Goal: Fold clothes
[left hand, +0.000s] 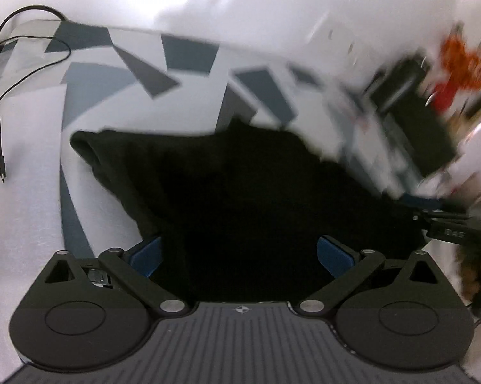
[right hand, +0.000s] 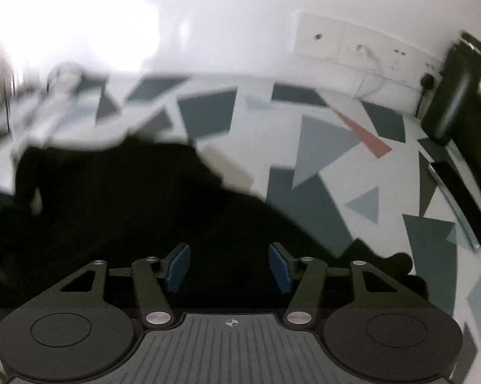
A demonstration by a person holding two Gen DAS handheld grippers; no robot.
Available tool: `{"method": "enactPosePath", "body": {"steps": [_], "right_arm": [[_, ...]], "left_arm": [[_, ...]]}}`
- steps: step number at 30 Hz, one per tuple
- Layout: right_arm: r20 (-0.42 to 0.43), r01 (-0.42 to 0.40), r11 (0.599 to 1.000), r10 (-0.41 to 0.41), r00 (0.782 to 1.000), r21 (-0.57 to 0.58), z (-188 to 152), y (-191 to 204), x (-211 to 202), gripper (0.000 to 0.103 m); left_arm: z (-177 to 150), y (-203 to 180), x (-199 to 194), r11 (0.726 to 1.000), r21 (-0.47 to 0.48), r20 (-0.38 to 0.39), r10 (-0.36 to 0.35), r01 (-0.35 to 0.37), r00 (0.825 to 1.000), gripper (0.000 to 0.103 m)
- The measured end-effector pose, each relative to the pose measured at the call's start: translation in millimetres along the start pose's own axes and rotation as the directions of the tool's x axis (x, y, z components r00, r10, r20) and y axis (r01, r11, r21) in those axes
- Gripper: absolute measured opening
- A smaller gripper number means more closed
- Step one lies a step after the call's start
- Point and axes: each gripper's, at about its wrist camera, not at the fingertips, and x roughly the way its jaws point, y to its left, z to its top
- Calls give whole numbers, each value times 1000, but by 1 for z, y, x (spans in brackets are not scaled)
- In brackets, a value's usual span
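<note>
Here the crumpled black cloth garment (left hand: pixel 240 198) lies on the bench under a white cover printed with grey and blue triangles (left hand: pixel 189 96), directly ahead of and beneath both grippers. The left gripper (left hand: pixel 239 256) has its blue-padded fingers spread wide, with dark fabric filling the gap between them; whether the pads touch the cloth cannot be told, and nothing is pinched. The right gripper (right hand: pixel 229 267) is likewise parted, somewhat less widely, hanging over the same black cloth garment (right hand: pixel 128 208) without clamping it.

The garment's long axis seems to run side to side across the bench, from a bunched end at the far left of the left wrist view towards the right gripper's side. Both grippers sit at its near edge, so neither is clearly closer; each probably needs to drop and close on the hem in front of it.

The left wrist view alone shows a loose black cable (left hand: pixel 0 121) on the cover, well apart from the cloth, and the other gripper at the right edge, blurred. The right wrist view alone shows a dark cylindrical bottle (right hand: pixel 455 89) and a black flat phone-like slab (right hand: pixel 461 201) at the far right.
</note>
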Motion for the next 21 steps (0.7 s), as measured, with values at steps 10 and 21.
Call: {"method": "enactPosePath", "body": {"steps": [10,21], "right_arm": [[-10,8,988,-6,1000,151,-33,-14,2,16],[16,-17,983,14,1000,181,-41,-19,-10,11]], "left_arm": [[-14,37,-12,973,-93,37,217,-213,975,99],[17,-7,-43,998,-45,144,60,-54,988,96]]}}
